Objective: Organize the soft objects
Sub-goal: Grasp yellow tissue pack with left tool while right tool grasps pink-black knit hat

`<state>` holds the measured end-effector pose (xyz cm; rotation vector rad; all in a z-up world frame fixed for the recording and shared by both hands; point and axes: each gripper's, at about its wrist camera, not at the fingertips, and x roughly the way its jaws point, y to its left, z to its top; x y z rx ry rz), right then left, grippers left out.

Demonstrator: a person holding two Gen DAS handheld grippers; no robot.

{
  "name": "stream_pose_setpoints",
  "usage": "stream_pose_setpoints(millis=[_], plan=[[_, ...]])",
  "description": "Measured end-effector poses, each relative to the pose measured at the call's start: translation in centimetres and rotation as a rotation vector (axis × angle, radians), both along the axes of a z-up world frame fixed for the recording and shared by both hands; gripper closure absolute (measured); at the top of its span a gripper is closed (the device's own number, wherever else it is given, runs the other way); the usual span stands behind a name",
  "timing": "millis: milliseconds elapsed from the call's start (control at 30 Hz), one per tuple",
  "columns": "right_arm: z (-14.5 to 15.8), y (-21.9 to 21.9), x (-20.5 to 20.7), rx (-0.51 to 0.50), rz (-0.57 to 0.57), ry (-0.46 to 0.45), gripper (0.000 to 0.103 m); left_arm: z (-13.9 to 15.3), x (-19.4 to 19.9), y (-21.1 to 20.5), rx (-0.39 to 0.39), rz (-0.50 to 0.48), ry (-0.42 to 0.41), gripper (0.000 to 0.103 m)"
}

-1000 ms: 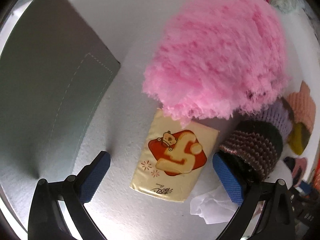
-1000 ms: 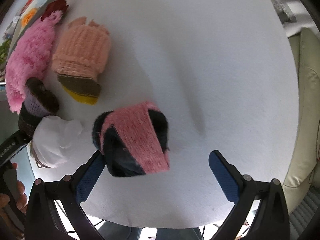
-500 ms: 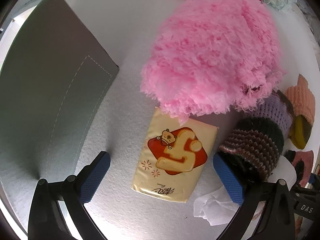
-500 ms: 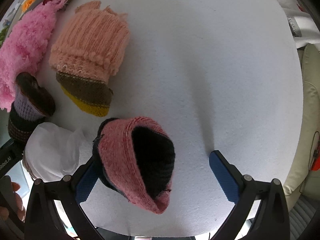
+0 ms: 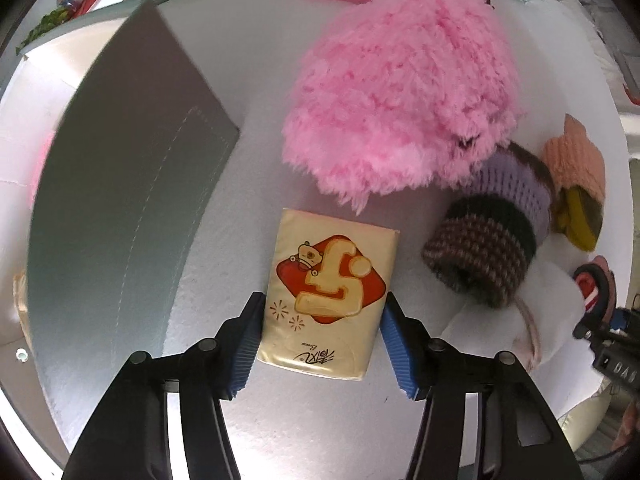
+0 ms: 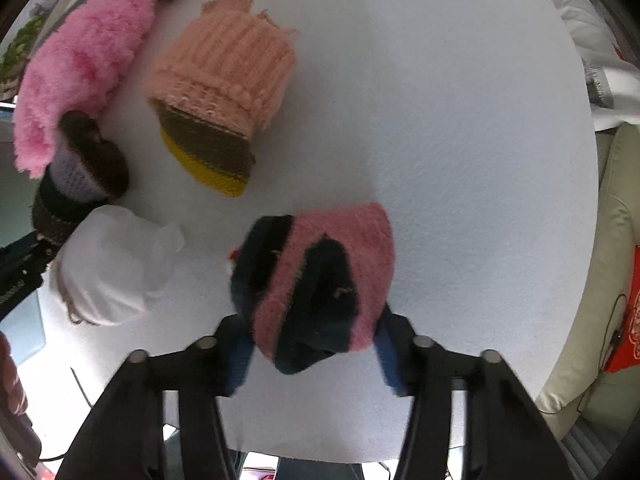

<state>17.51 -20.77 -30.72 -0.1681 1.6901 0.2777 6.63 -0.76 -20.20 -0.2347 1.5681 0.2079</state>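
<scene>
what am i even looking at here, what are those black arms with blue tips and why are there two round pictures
Those are two hand-held grippers, each carrying a fisheye camera that looks along its fingers, hence two round pictures. The left gripper has closed on a yellow tissue pack lying on the white table. The right gripper grips a pink and black knitted hat. Nearby lie a fluffy pink hat, a striped knitted hat, a peach knitted hat and a white crumpled bag.

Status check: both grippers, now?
Left hand-held gripper shut on tissue pack. Right hand-held gripper shut on pink-black knit hat. Nothing blocking.
</scene>
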Motion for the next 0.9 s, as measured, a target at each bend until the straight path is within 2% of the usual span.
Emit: stream_pose_setpoints(millis=[500, 700, 867, 900], plan=[[2.8, 1.0, -3.8, 0.055, -0.028, 0.024, 0.055, 3.8, -5.0, -3.4, -0.035, -0.108, -0.063, 0.048], [3.9, 1.4, -5.8, 0.06, -0.045, 0.038, 0.055, 4.8, -7.1, -3.4, -0.067, -0.082, -0.082, 0.048], [4.7, 1.4, -7.9, 0.059, -0.05, 0.037, 0.055, 4.5, -6.7, -2.4, -0.065, -0.062, -0.101, 0.047], [5.0, 1.5, -8.1, 0.061, -0.055, 0.036, 0.055, 4.2, -6.4, -2.3, -0.059, -0.057, -0.094, 0.044]])
